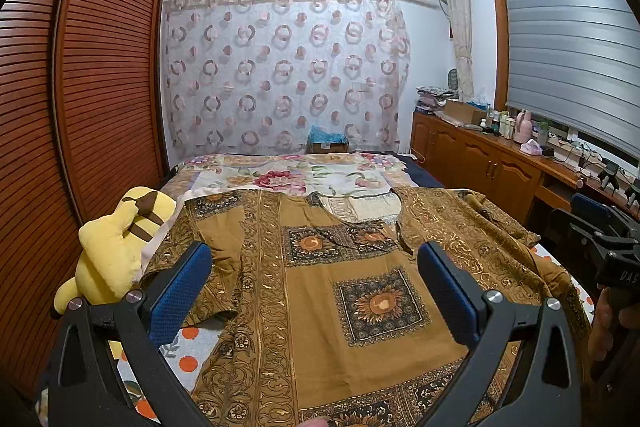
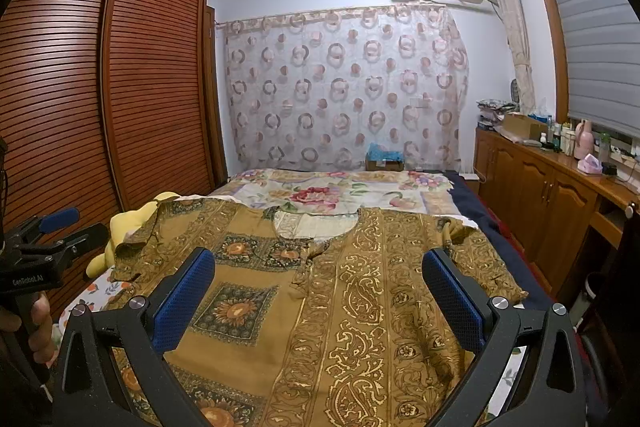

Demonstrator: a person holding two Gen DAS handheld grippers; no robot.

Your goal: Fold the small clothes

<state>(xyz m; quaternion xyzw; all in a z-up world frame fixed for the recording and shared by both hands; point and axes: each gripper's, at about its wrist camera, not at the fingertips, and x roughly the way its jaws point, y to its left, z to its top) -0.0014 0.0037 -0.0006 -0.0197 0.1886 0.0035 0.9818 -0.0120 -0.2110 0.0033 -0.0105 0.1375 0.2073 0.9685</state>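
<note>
A brown and gold patterned shirt (image 1: 320, 291) lies spread flat, front up, on the bed, neck opening toward the far end; it also shows in the right wrist view (image 2: 352, 299). My left gripper (image 1: 314, 259) is open and empty, hovering above the shirt's left half. My right gripper (image 2: 318, 267) is open and empty, hovering above the shirt's right half. The left gripper shows at the left edge of the right wrist view (image 2: 60, 223); the right one at the right edge of the left wrist view (image 1: 600, 227).
A yellow plush toy (image 1: 116, 247) lies at the bed's left edge beside the shirt sleeve. A floral bedspread (image 1: 288, 175) covers the far end. A slatted wardrobe (image 1: 80, 87) stands at left, a wooden cabinet (image 2: 540, 195) with bottles at right.
</note>
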